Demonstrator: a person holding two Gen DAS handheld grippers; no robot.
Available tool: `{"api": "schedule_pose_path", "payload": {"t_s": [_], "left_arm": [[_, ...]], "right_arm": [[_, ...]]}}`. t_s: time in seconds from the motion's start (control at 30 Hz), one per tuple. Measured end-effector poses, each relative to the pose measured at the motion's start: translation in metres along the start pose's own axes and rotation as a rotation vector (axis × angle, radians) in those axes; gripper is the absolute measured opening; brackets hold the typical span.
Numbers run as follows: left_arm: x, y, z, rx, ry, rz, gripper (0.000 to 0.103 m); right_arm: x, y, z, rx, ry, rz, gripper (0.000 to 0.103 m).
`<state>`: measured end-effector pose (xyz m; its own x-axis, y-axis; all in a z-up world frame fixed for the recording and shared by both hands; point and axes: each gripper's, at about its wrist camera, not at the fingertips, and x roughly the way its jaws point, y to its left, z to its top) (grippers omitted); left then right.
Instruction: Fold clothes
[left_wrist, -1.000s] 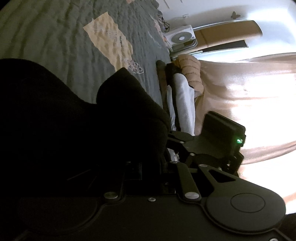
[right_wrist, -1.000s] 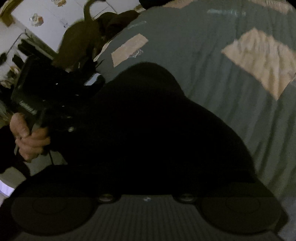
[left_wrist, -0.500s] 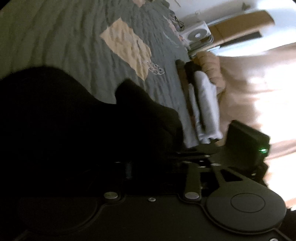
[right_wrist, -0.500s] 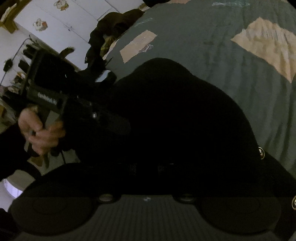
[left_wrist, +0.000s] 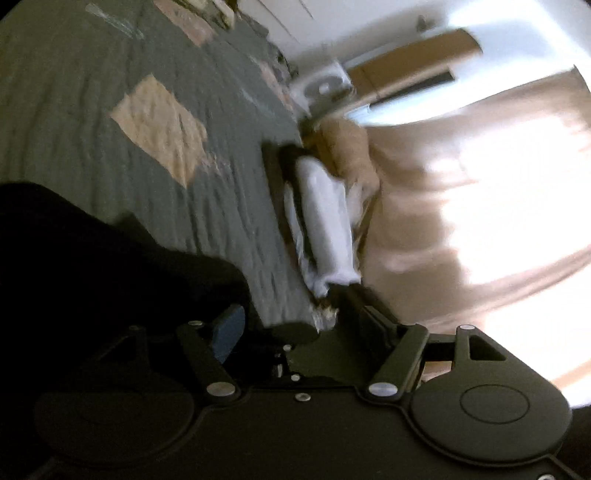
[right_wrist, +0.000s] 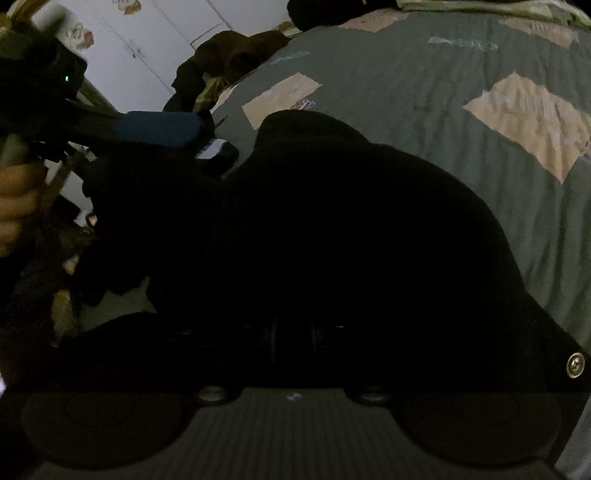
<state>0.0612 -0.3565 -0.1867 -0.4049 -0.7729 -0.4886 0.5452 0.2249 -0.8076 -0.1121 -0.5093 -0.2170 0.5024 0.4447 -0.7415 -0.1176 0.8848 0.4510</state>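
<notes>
Lying on the bed (left_wrist: 66, 122), a black garment (right_wrist: 332, 229) covers the near part of the grey-green quilt and fills most of the right wrist view.

Left tool (left_wrist: 291, 325): released. Jaws stand apart; one blue pad (left_wrist: 229, 328) is clear of the cloth, just beside the garment's edge, the other finger is off toward the bed's edge. Nothing between them. Left view is motion-blurred.

Right tool (right_wrist: 291, 332): cannot tell. Its fingers are buried in or under the black cloth, and the frame is too dark to separate them from the fabric. A brass snap (right_wrist: 575, 364) on the garment shows at the right side of that view.

From the right wrist view, the left tool (right_wrist: 159, 127) sits at the garment's far left edge, blue pad visible, with the person's hand (right_wrist: 14, 206) on its grip.

Quilt has tan patches (left_wrist: 159, 129), one past the garment toward the middle of the bed. Folded clothes, a white piece (left_wrist: 325, 214) on top, are stacked along the bed's edge, well apart from the black garment. A tan knit item (left_wrist: 351, 147) lies just beside that stack. Dark clothes pile (right_wrist: 229, 55) sits at the bed's far corner in the right view. Bright curtain (left_wrist: 480, 184) is beyond the bed's edge.
</notes>
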Motion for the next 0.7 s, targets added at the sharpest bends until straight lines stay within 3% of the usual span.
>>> {"api": "schedule_pose_path", "payload": {"t_s": [0.17,0.33,0.43,0.6,0.67,0.7], "left_arm": [[0.045,0.04,0.003,-0.069,0.073,0.231,0.057],[0.081,0.03,0.004,0.158,0.22,0.522,0.055],[0.099,0.035,0.0,0.21,0.276,0.601,0.057],[0.124,0.056,-0.009,0.18,0.311,0.608,0.06],[0.133,0.058,-0.015,0.204,0.331,0.618,0.058],[0.136,0.057,-0.017,0.212,0.334,0.612,0.049]], "right_arm": [[0.001,0.006,-0.009,-0.026,-0.005,-0.03,0.016],[0.008,0.008,-0.019,-0.014,-0.012,-0.038,0.016],[0.014,0.011,-0.023,-0.017,-0.01,-0.041,0.016],[0.022,0.01,-0.029,-0.017,0.004,-0.052,0.016],[0.022,0.01,-0.032,-0.021,0.009,-0.053,0.015],[0.022,0.01,-0.033,-0.024,0.012,-0.053,0.015]]}}
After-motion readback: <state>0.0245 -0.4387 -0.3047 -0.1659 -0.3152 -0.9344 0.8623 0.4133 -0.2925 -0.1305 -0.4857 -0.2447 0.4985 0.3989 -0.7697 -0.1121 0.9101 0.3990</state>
